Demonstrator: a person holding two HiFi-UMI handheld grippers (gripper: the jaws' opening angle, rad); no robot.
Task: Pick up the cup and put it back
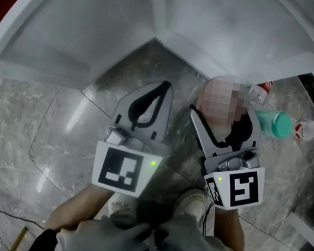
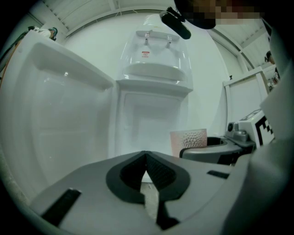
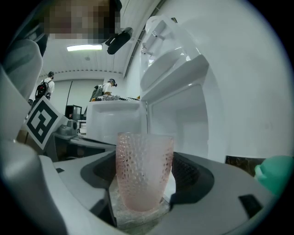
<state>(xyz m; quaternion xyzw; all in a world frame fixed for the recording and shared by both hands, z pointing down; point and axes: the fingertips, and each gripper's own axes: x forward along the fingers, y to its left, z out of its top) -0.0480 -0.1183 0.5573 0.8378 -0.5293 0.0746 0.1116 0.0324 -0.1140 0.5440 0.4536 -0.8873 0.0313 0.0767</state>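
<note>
Grey marble floor (image 1: 30, 129) under me, with a big white cabinet-type unit (image 1: 96, 27) filling everything from 10 to 2 o'clock in the head view. Looks like an open fridge-ish thing with white shelves, can't say more than that.

My right gripper (image 3: 146, 173) has its jaws clamped on the cup (image 3: 143, 165), one ribbed pad on each side. It's a pale pink dimpled glass, standing upright between the jaws with its rim well above them. Can't tell if its base is touching the floor or just off it. In the head view the cup sits at about 1 o'clock from centre, mostly under a blur patch.

My left gripper (image 1: 165, 87) is just beside the right one, at its 9 o'clock, pointing toward the white unit. Its jaws are pinched together at the tips with nothing between them.

At 3 o'clock from the cup there's a green container (image 1: 273, 122) lying on the floor, near the right jaw. A clear plastic bottle (image 1: 259, 93) with a red label lies at its 11 o'clock, and another small bottle (image 1: 311, 130) is just beside it at 3 o'clock.
</note>
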